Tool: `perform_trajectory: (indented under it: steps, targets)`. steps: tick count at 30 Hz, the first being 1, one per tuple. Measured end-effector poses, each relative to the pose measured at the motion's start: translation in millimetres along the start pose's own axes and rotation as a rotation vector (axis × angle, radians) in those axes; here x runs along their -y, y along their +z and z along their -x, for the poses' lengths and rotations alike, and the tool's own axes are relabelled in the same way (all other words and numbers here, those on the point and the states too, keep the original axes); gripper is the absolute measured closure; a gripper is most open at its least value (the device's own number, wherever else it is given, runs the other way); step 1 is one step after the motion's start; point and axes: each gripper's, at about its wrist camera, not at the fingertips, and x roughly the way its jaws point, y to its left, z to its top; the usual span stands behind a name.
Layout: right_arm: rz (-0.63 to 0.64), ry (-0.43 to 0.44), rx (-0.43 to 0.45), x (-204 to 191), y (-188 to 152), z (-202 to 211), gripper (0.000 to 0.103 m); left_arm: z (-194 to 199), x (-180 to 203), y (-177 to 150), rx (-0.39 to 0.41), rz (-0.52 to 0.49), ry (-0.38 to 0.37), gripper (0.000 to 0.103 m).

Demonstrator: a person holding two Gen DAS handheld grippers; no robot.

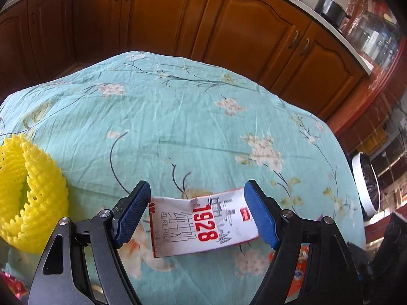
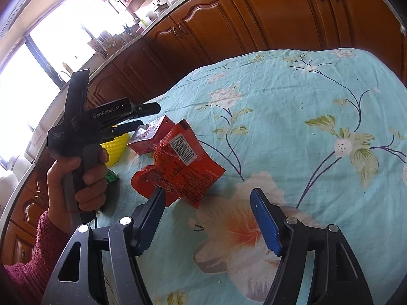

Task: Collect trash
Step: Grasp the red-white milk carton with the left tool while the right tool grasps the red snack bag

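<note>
My left gripper (image 1: 197, 190) has its blue pads on both ends of a flattened white milk carton (image 1: 203, 225) marked "1928", held over the floral cloth. The same carton shows its red side (image 2: 148, 137) in the right wrist view, in the left gripper (image 2: 146, 117). My right gripper (image 2: 207, 197) is open and empty, just above the cloth, with a crumpled red snack wrapper (image 2: 184, 164) in front of its left finger (image 2: 152, 218). A yellow foam fruit net (image 1: 28, 190) lies at the left of the table.
The table is covered by a turquoise floral cloth (image 1: 178, 117). Brown kitchen cabinets (image 1: 157, 17) stand behind it. A white-rimmed bin with a black liner (image 1: 367, 185) sits on the floor at the right. An orange wrapper (image 1: 300, 272) and a green scrap (image 2: 112, 176) lie near the table's edge.
</note>
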Motion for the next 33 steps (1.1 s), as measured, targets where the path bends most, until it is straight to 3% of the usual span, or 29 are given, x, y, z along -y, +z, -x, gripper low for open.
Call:
perform_trajectory:
  steps: [6,10,17,21,28,29,31,33]
  targets:
    - [0.001,-0.019,0.018,8.7,0.4,15.7,0.033,13.4,5.2,-36.9,-0.075,-0.039,-0.062,0.025]
    - [-0.001,-0.028,0.033,13.9,4.2,22.9,0.033,23.5,16.2,-53.7,-0.087,-0.107,-0.057,0.025]
    - [0.004,0.005,0.036,-1.0,15.5,13.6,0.032,40.5,26.9,-44.1,-0.008,-0.196,0.022,0.025]
    - [0.02,0.019,0.028,-14.7,25.5,2.3,0.032,39.8,21.2,-36.5,0.001,-0.246,0.083,0.025]
    - [0.084,0.006,-0.073,-31.2,30.1,-41.4,0.031,36.8,13.9,-33.4,-0.023,-0.33,0.094,0.025]
    - [0.075,0.018,-0.078,-28.6,28.7,-44.3,0.033,35.2,15.5,-33.1,-0.029,-0.348,0.094,0.025]
    - [0.036,0.084,-0.071,-22.2,28.4,-42.3,0.068,31.6,19.8,-31.1,-0.042,-0.385,0.09,0.025]
    - [0.039,0.065,-0.06,-22.2,29.5,-35.2,0.077,27.1,25.7,-28.1,-0.052,-0.425,0.08,0.025]
